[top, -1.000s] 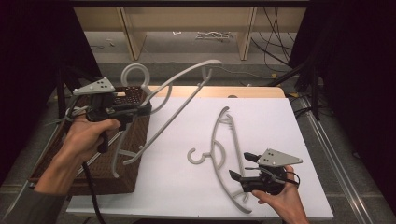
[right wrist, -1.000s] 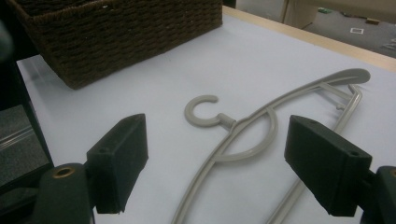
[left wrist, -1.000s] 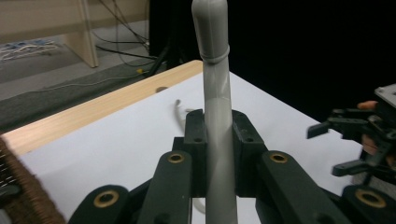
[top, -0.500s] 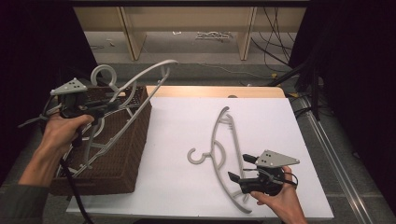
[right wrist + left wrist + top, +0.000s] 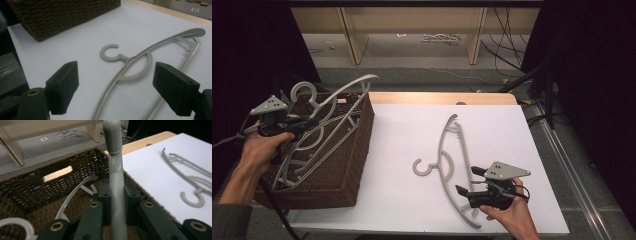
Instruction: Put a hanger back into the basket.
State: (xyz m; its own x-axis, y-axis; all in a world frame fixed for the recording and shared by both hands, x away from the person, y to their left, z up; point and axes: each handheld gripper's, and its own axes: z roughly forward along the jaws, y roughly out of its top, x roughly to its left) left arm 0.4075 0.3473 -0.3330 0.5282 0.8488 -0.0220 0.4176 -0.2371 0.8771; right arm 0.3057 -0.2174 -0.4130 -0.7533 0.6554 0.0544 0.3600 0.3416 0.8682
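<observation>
Your left tongs [image 5: 307, 121] clamp a grey hanger [image 5: 115, 182] over the wicker basket [image 5: 347, 165], its arm tip pointing toward two o'clock, hook at twelve. Your right tongs [image 5: 468, 182] gape wide, holding nothing, beside a second hanger [image 5: 447, 165] lying flat on the white surface [image 5: 402, 150], long axis running twelve to six. No writing is readable.

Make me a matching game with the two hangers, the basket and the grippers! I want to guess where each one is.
Things:
1. held hanger
2. loose hanger
3. wicker basket
4. right gripper

Places or states:
A. open, beside a hanger
B. flat on the white table top
C. at the table's left end
D. clamped in the left gripper, over the basket

Pairs: 1-D, 2-B, 3-C, 4-A
</observation>
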